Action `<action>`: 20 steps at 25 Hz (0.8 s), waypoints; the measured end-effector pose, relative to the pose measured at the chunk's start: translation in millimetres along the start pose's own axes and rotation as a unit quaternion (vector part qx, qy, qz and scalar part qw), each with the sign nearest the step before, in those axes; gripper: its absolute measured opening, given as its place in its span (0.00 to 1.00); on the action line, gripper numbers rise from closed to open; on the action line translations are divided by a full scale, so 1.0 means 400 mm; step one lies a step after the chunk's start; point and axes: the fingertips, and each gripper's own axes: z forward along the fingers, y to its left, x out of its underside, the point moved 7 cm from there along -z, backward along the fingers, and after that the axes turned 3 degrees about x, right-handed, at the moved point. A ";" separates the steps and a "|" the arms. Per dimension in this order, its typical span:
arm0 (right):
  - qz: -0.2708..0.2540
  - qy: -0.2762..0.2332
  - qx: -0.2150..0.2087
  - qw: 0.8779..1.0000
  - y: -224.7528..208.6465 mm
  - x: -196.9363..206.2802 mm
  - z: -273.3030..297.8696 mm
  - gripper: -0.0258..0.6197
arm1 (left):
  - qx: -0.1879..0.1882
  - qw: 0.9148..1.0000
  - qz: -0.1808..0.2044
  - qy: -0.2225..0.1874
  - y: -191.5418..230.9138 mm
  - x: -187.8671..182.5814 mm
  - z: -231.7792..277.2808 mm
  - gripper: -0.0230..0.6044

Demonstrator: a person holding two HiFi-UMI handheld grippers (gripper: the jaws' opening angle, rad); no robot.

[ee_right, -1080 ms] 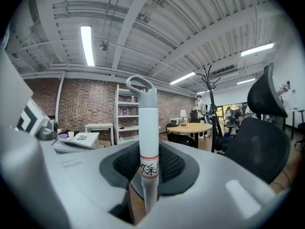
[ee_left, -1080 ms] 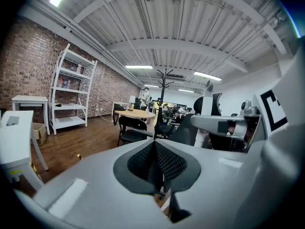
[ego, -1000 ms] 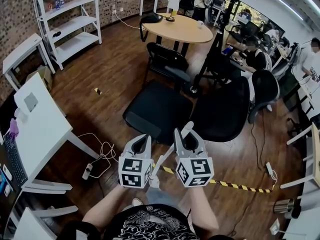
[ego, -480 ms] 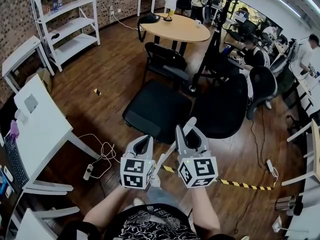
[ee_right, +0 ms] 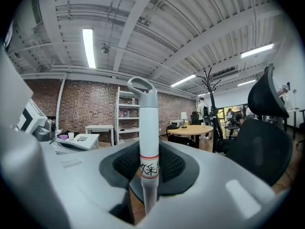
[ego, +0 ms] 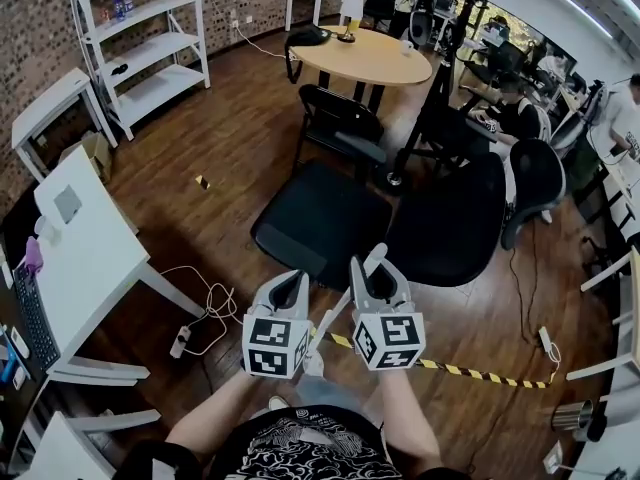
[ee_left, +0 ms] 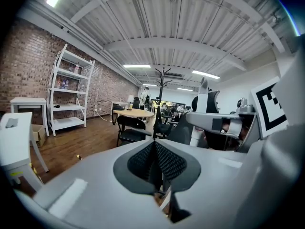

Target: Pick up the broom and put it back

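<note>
Lower centre of the head view: two hand-held grippers side by side, each with one marker cube. The right gripper (ego: 378, 280) is clamped on one pale broom handle (ego: 325, 330), which slants down toward the lower left and passes between the two grippers; the broom's head is out of sight. In the right gripper view the handle (ee_right: 147, 123) stands upright at frame centre, pinched between the two textured pads, with one loop at its top and one red-edged label band. The left gripper (ego: 286, 293) holds nothing; the left gripper view shows its jaws pressed together at lower centre. Just above the grippers, two black office chairs (ego: 320, 218) (ego: 445, 223) sit side by side. One round wooden table (ego: 365, 58) is at upper centre; one white shelf unit (ego: 140, 48) at upper left; one yellow-and-black tape strip (ego: 470, 372) at lower right.
</note>
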 end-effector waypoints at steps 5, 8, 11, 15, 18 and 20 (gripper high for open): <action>0.008 0.021 -0.003 1.000 -0.026 0.052 0.046 0.17 | -0.007 1.000 0.003 0.001 0.007 -0.018 0.028 0.04; 0.012 0.035 -0.008 0.999 -0.038 0.082 0.076 0.17 | -0.012 1.000 0.005 0.004 0.012 -0.026 0.049 0.04; 0.015 0.048 -0.016 0.999 -0.049 0.108 0.106 0.17 | -0.016 1.000 0.006 0.006 0.019 -0.033 0.074 0.04; 0.019 0.064 -0.022 0.998 -0.062 0.145 0.141 0.17 | -0.023 1.000 0.007 0.006 0.028 -0.043 0.105 0.04; 0.023 0.077 -0.026 0.996 -0.068 0.177 0.167 0.17 | -0.025 1.000 0.008 0.008 0.032 -0.046 0.129 0.04; 0.025 0.083 -0.027 0.996 -0.074 0.195 0.183 0.17 | -0.026 1.000 0.010 0.008 0.033 -0.047 0.142 0.04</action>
